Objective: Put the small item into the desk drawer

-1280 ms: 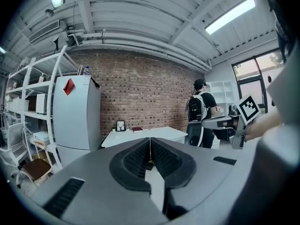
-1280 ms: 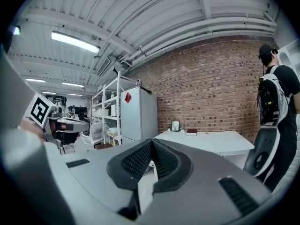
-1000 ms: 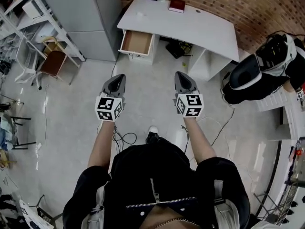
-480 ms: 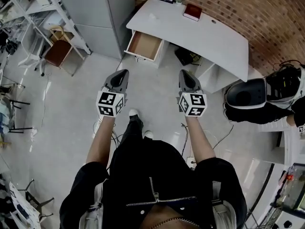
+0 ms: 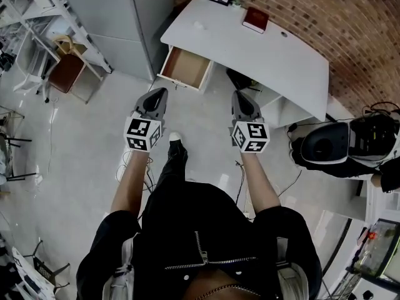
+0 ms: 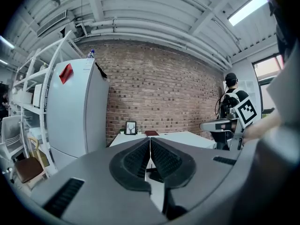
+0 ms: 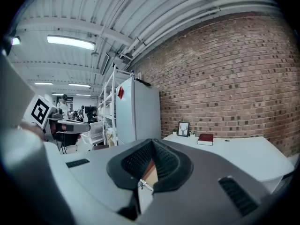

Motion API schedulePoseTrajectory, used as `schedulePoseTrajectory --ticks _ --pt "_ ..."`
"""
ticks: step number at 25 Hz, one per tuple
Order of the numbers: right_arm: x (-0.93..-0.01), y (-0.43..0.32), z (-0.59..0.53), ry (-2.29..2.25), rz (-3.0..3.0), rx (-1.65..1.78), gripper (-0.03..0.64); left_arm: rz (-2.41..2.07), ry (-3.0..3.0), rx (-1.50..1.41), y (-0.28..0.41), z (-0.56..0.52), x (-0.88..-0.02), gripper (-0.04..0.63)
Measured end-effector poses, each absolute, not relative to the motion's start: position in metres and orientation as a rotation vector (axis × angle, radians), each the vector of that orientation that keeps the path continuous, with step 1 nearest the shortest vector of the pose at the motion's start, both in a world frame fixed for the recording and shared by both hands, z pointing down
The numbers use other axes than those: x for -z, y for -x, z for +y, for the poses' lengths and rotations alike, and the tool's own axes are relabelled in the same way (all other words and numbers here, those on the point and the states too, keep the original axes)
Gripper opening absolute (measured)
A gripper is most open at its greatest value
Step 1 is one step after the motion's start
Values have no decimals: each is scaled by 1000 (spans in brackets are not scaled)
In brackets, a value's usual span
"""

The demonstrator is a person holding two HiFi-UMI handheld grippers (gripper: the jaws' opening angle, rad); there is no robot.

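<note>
Wood-brown inside, the white desk drawer [image 5: 185, 67] stands pulled open.

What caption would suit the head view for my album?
Person holds left gripper and right gripper, both shut, toward a white desk with open drawer.

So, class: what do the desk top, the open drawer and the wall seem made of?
Desk top: smooth white laminate or painted board, evenly matte. Drawer inside: bare light wood or wood-look board, tan. Wall: red-brown brick, mortar lines visible.
</note>
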State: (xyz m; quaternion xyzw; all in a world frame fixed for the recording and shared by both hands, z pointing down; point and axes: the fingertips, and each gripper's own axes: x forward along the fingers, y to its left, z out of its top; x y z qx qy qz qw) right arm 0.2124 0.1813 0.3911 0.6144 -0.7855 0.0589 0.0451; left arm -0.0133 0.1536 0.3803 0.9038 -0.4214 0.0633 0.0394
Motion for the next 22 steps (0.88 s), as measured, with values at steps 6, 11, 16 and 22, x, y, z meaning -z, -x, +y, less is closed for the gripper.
schedulePoseTrajectory --ticks 6,11,16,22 --pt "-391 -198 85 -1853 -2391 -185 5 -1267 -2773 -190 17 55 -379 21" --pt "-385 -180 3 -1855 -2395 -177 5 -1235 -2793 -198 23 -21 -376 21" --pt "-374 -165 -47 -1877 -2416 -159 6 -1199 -2821 -205 25 -73 -370 21" --pt "-370 -167 -79 -1892 -2417 -151 6 -1162 -2824 -191 18 -111 -370 21"
